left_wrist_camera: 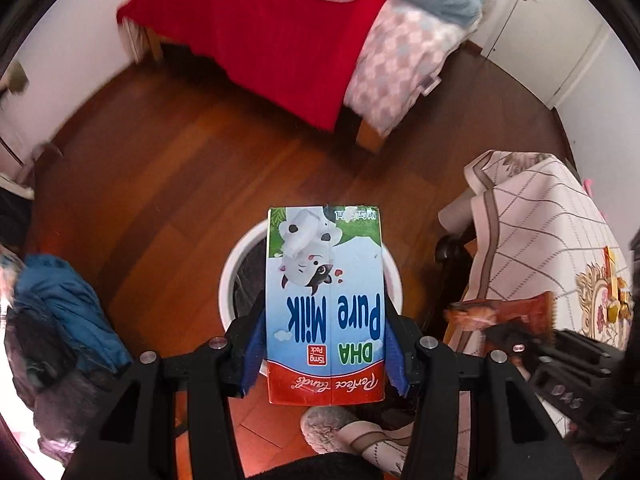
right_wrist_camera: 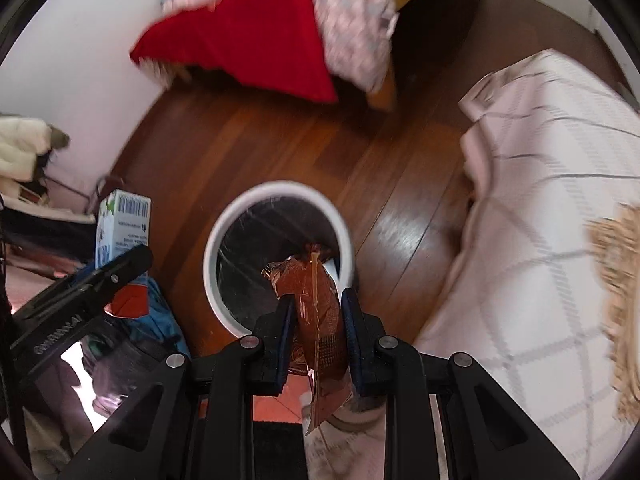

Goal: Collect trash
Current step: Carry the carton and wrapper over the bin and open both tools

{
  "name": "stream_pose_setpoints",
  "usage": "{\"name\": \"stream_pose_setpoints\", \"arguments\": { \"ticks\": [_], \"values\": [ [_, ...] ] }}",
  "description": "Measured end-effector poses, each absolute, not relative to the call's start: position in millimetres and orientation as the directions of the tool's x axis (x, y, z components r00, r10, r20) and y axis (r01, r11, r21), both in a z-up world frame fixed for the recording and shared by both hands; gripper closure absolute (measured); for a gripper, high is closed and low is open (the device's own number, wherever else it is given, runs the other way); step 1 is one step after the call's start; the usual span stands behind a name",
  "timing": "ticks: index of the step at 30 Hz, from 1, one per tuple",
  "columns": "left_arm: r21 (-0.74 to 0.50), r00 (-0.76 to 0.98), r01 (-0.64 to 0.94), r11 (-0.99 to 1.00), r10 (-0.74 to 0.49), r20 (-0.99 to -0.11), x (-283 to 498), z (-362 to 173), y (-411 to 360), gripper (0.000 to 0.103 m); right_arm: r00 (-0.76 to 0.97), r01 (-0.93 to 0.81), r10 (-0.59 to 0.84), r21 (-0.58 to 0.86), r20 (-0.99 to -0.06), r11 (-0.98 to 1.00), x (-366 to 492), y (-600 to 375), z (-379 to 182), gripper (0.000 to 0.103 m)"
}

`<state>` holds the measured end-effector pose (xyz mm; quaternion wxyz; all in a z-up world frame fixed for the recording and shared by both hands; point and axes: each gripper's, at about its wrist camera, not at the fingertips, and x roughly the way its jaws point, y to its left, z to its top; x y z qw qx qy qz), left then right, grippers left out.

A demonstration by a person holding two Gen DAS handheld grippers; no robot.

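Left wrist view: a bedroom with a dark red-brown wood floor [left_wrist_camera: 192, 168] and white walls. At the top stands a bed [left_wrist_camera: 304, 40] draped with a red blanket, a checked quilt and a blue-grey cover. On the right hangs a white cloth [left_wrist_camera: 536, 216] with a grid of thin lines and a floral patch. A heap of blue clothes [left_wrist_camera: 68, 308] lies at the left edge. A slipper [left_wrist_camera: 352, 436] shows at the bottom. The left gripper [left_wrist_camera: 325, 344] points steeply down and clamps a milk carton [left_wrist_camera: 324, 300] between its blue pads, printed side up and upside down to the camera, with a cartoon cow on it. Behind the carton, on the floor, sits a white round bin [left_wrist_camera: 230, 276] with a dark liner; the carton covers most of its mouth. At the right, blurred, the right gripper [left_wrist_camera: 516, 344] carries a brown wrapper [left_wrist_camera: 504, 312].

Right wrist view: the same floor [right_wrist_camera: 280, 140], the bed [right_wrist_camera: 280, 40] at the top and the cloth [right_wrist_camera: 532, 216] filling the right side. The bin [right_wrist_camera: 280, 194] sits in the middle, its liner glossy. The right gripper [right_wrist_camera: 316, 316] is closed on the wrapper [right_wrist_camera: 316, 304], a crinkled brown foil pack standing between the pads; its upper end is seen against the bin's mouth, near the right side of the rim. At the left the left gripper [right_wrist_camera: 120, 276] holds the carton [right_wrist_camera: 120, 224], barcode end up, beside the bin and over the clothes [right_wrist_camera: 160, 316].
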<state>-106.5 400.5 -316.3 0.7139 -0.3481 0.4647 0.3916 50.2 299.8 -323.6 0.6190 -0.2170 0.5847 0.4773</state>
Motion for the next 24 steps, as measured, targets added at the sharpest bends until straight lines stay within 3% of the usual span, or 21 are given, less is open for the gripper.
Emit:
{"name": "stream_pose_setpoints", "arguments": {
  "ticks": [6,7,8,10,12,16,18,24],
  "values": [
    [-0.185,0.249,-0.896,0.403,0.112,-0.962,-114.6,-362.0,440.8,0.055,-0.177,-0.85,0.247,0.274,-0.953,0.45,38.5,350.4,-384.0,0.079],
    [-0.181,0.241,-0.9,0.396,0.106,-0.965,-116.7,-364.4,443.4,0.049,-0.179,-0.851,0.238,0.271,-0.955,0.449,38.0,357.4,-391.2,0.079],
    [-0.182,0.236,-0.906,0.381,0.1,-0.966,-118.5,-368.5,446.5,0.031,-0.184,-0.852,0.227,0.271,-0.956,0.447,37.2,364.3,-399.3,0.079],
    [-0.18,0.231,-0.917,0.357,0.107,-0.967,-125.9,-370.6,449.1,0.008,-0.188,-0.855,0.211,0.266,-0.959,0.445,37.8,373.6,-411.1,0.075],
    [-0.167,0.216,-0.927,0.336,0.114,-0.97,-134.2,-372.7,449.8,0.006,-0.203,-0.862,0.194,0.269,-0.96,0.43,37.2,379.6,-418.7,0.051],
    [-0.104,0.153,-0.943,0.317,0.134,-0.979,-147.6,-375.1,444.6,0.005,-0.216,-0.871,0.18,0.273,-0.96,0.409,35.3,389.7,-428.6,0.025],
    [-0.077,0.128,-0.949,0.306,0.147,-0.981,-152.6,-375.5,441.4,0.005,-0.202,-0.875,0.174,0.258,-0.964,0.41,35.8,390.8,-429.3,0.006],
    [-0.015,0.071,-0.957,0.29,0.181,-0.981,-163.4,-372.4,426.7,0.005,-0.135,-0.887,0.154,0.188,-0.979,0.421,32.7,378.8,-419.5,0.0]
  ]
}}
